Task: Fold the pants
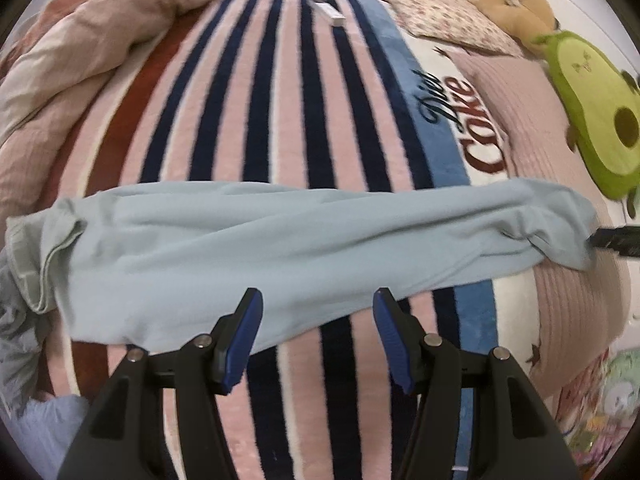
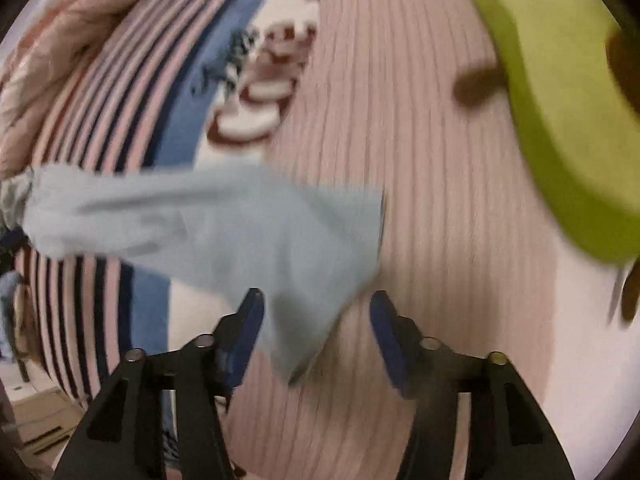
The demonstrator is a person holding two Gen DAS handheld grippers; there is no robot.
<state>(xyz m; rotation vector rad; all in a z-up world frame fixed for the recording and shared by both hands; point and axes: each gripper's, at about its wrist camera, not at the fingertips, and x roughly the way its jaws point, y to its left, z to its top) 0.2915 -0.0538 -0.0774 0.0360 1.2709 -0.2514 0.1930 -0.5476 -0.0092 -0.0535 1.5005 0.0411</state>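
Light blue pants [image 1: 280, 240] lie folded lengthwise in a long band across a striped blanket [image 1: 280, 100] on a bed. My left gripper [image 1: 318, 300] hovers open over the band's near edge, with nothing between its blue pads. In the blurred right wrist view, the pants' right end [image 2: 220, 232] rests on a pink ribbed pillow [image 2: 440, 200]. My right gripper [image 2: 316, 300] stands open above that end. A cloth corner shows beneath the gap, closer to the left finger [image 2: 244, 332], and the pads do not press on it.
A green avocado plush [image 1: 592, 112] and a brown plush [image 1: 516, 0] lie at the right. A crumpled pinkish duvet [image 1: 80, 40] fills the far left. A small white object [image 1: 330, 14] sits far up the blanket. Grey cloth [image 1: 16, 340] bunches at the left edge.
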